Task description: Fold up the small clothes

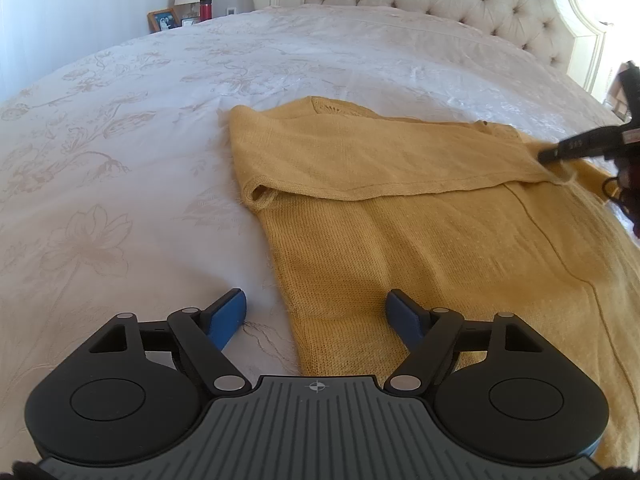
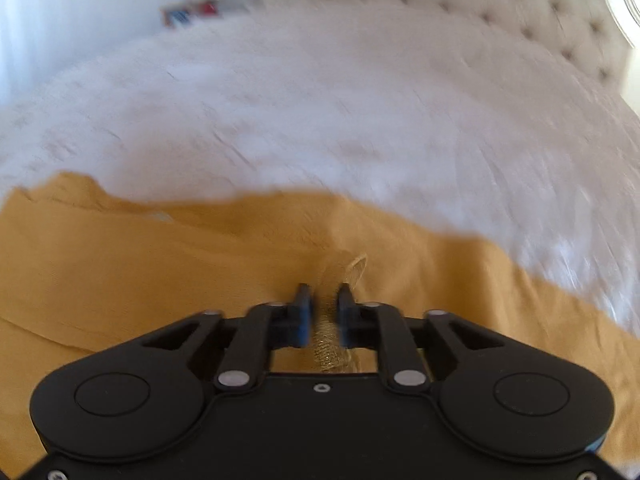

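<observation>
Your right gripper (image 2: 323,312) pinches a bunched fold of the mustard sweater (image 1: 420,232), spread at frame centre on the bed (image 1: 160,120); your left gripper (image 1: 316,316), fingers spread, straddles its lower-left edge. Lift evenly, keeping the fold line straight.

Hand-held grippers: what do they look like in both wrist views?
Left hand-held gripper: black linkage arms with silver pivot pins, round black side housings, blue pads on its fingers, a ribbed grey deck with a small crosshair mark. Right hand-held gripper: same black linkage and silver pins, blue-edged fingers, plain black deck with a small triangle mark.
</observation>
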The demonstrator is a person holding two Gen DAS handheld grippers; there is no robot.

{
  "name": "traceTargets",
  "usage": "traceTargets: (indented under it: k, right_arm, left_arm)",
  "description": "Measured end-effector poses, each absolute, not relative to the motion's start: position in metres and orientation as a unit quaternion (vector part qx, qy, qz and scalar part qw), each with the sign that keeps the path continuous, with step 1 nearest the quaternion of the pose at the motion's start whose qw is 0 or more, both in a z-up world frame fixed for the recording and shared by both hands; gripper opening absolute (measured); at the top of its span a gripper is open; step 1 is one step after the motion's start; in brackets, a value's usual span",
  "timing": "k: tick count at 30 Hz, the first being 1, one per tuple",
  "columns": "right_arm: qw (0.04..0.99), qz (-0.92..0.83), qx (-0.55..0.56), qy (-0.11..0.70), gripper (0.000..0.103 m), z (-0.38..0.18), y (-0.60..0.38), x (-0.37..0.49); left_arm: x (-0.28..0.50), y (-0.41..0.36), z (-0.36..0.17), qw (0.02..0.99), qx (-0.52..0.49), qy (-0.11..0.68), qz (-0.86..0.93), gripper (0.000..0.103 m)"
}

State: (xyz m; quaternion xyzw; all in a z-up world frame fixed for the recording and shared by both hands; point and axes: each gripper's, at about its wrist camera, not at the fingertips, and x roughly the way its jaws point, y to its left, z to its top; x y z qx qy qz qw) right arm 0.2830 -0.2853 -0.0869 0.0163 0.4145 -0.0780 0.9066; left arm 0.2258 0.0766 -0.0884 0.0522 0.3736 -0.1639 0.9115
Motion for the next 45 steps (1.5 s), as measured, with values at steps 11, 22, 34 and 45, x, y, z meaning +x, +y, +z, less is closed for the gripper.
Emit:
traceTargets:
  k: [11, 22, 34, 45]
  right_arm:
    - [0.928, -0.071, 0.074, 0.358, 0.068, -0.069, -0.3, 0.203]
    - [0.915, -0.083, 0.13, 0.374, 0.075, -0.07, -0.344, 0.119]
    - [0.893, -0.144, 0.217, 0.368, 0.084, -0.069, -0.45, 0.082]
    - [0.857, -0.22, 0.313, 0.345, 0.088, -0.082, -0.524, 0.056]
  left_arm:
    - [0.223, 0.068, -0.097, 0.916, 0.072, 0.36, -0.16, 0.091]
    - [0.215, 0.071, -0.103, 0.929, 0.068, 0.329, -0.154, 0.096]
    - [0.215, 0.064, -0.104, 0.93, 0.09, 0.329, -0.135, 0.103]
    - [0.212, 0.059, -0.105, 0.932, 0.108, 0.323, -0.122, 0.103]
